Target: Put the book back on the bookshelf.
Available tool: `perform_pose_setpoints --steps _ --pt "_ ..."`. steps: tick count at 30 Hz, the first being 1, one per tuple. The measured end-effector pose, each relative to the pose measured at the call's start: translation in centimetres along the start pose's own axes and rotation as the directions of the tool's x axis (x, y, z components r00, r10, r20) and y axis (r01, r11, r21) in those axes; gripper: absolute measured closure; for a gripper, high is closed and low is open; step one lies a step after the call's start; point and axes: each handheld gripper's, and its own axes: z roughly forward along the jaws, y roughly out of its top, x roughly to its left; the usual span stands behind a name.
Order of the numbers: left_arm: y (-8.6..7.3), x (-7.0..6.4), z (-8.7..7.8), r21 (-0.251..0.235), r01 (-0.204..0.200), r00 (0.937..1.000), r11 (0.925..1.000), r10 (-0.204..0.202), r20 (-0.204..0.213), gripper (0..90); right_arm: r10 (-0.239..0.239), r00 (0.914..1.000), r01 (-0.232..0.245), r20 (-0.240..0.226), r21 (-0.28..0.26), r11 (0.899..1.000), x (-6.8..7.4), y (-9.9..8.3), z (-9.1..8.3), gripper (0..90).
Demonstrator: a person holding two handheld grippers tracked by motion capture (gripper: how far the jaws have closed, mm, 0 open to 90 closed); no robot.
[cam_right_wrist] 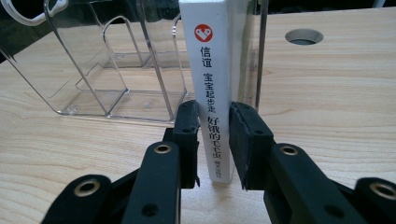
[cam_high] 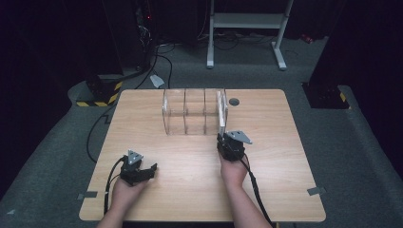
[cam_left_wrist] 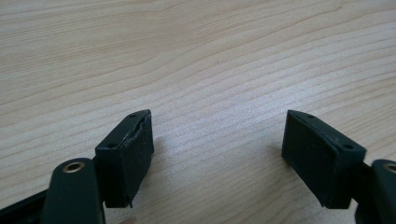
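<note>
From above, the white book [cam_high: 222,114] is seen upright at the right end of the clear acrylic rack [cam_high: 192,114], its lower end hidden behind the right gripper [cam_high: 221,137]. Bare table [cam_high: 190,166] is left open toward the near edge, where the left gripper [cam_high: 149,170] is rested, tilted rightward.

Along the left gripper [cam_left_wrist: 217,149] view, the jaws are spread wide over wood grain, nothing between them.

Along the right gripper [cam_right_wrist: 214,140] view, the book's spine [cam_right_wrist: 211,84] is clamped between both pads; the lowest small print is hard to read. The rack's walls [cam_right_wrist: 116,60] are cut off at the top.
</note>
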Motion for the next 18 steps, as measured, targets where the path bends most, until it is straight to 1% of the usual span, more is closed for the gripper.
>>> perform_pose_setpoints --steps 7,12,18 --pt "0.0 0.0 0.0 0.001 0.001 1.0 1.0 -0.001 0.0 25.0 0.003 1.0 -0.003 0.002 -0.003 1.0 0.19 -0.01 0.07 72.5" --pt "0.0 -0.01 0.0 0.001 0.001 1.0 1.0 -0.001 0.0 25.0 0.013 0.9999 -0.013 0.005 -0.008 1.0 0.13 0.03 0.24 72.6" --pt "0.0 0.0 0.0 0.0 0.0 1.0 1.0 0.0 0.0 25.0 0.002 0.9994 -0.002 0.034 -0.012 1.0 -0.03 0.24 0.45 73.0"
